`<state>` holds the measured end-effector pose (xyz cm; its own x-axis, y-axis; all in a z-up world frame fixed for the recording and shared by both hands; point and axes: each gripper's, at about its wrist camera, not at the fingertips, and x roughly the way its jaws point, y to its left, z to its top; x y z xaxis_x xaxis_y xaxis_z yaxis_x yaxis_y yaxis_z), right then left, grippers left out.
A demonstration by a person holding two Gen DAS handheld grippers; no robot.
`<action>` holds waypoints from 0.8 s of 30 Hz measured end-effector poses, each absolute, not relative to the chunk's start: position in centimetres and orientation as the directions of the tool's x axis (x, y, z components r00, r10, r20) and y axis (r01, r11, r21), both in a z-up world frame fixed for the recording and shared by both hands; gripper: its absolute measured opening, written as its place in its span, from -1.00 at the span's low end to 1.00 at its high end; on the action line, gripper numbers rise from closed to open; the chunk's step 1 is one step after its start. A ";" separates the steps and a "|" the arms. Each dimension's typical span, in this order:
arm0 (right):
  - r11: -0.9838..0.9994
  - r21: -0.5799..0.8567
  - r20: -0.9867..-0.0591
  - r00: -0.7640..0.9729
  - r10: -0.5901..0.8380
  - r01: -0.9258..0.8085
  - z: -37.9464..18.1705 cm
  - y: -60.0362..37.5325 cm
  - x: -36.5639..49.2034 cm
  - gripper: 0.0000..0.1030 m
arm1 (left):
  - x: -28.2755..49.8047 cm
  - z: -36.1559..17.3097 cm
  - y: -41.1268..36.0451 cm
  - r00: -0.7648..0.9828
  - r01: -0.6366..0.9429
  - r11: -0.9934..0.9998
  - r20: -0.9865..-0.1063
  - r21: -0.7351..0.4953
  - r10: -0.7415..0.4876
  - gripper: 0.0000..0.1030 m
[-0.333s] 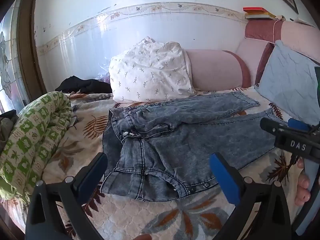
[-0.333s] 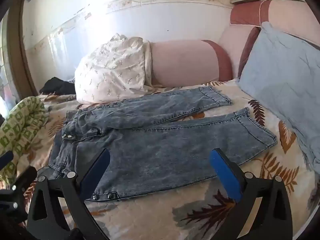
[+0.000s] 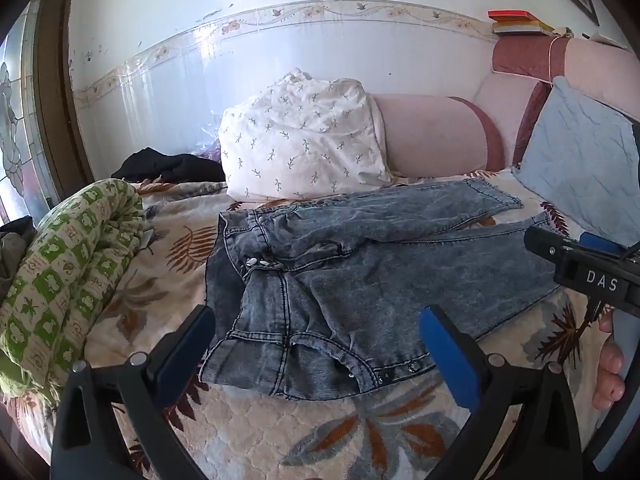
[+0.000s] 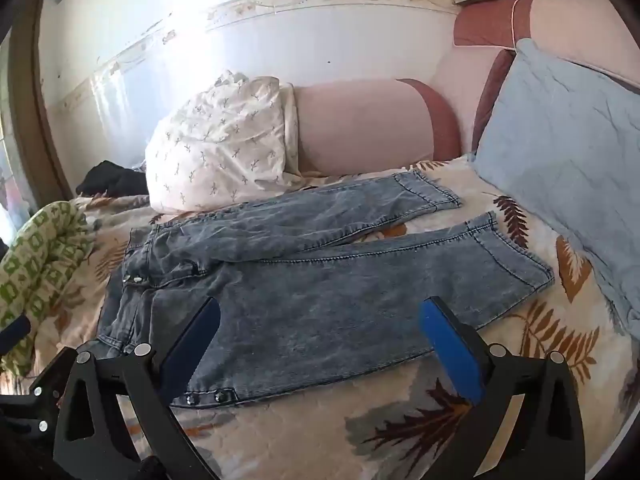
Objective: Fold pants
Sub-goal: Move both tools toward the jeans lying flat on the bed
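Grey-blue acid-wash jeans [image 3: 360, 276] lie spread on the leaf-patterned bed, waist to the left and both legs running to the right; they also show in the right wrist view [image 4: 320, 292]. The waistband is rumpled and partly folded over. My left gripper [image 3: 316, 344] is open and empty, hovering over the near waist edge. My right gripper [image 4: 320, 336] is open and empty, above the near leg's lower edge. The right gripper's body [image 3: 588, 276] shows at the right of the left wrist view.
A white patterned pillow [image 3: 300, 140] and a pink bolster [image 3: 432, 136] lie behind the jeans. A blue cushion [image 4: 560, 148] leans at the right. A rolled green-and-white quilt [image 3: 68, 264] lies at the left. Dark clothes [image 3: 168, 166] sit by the wall.
Both grippers have shifted only slightly; the jeans lie as before.
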<state>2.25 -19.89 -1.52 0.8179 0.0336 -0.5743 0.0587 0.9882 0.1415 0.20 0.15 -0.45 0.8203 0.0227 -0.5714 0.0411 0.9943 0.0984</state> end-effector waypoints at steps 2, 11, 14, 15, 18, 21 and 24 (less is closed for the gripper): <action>0.989 0.136 -0.579 0.815 0.030 0.061 -1.6 -20.1 2.4 0.97 | 0.3 -0.5 0.3 0.819 0.043 0.994 -0.574 0.096 0.020 0.99; 0.989 0.124 -0.568 0.823 0.001 0.084 -1.6 -19.2 2.1 0.97 | 0.6 -0.8 0.4 0.811 0.042 0.994 -0.584 0.100 0.024 0.99; 0.987 0.132 -0.573 0.820 0.000 0.091 -1.6 -19.4 2.3 0.97 | 0.6 -1.1 0.6 0.809 0.053 0.994 -0.588 0.093 0.012 0.99; 0.987 0.133 -0.573 0.820 0.000 0.093 -1.7 -19.5 2.3 0.97 | 0.7 -1.2 0.6 0.807 0.054 0.994 -0.590 0.094 0.012 0.99; 0.986 0.134 -0.575 0.818 -0.002 0.097 -2.0 -19.6 2.4 0.97 | 0.9 -1.6 0.6 0.802 0.061 0.993 -0.598 0.100 0.011 0.99; 0.986 0.137 -0.578 0.816 0.000 0.097 -2.2 -19.6 2.5 0.97 | 1.1 -1.8 0.6 0.797 0.070 0.993 -0.604 0.098 0.004 0.99; 0.986 0.134 -0.577 0.816 0.001 0.094 -2.3 -19.5 2.5 0.97 | 1.2 -2.2 0.6 0.791 0.073 0.993 -0.611 0.096 0.001 0.99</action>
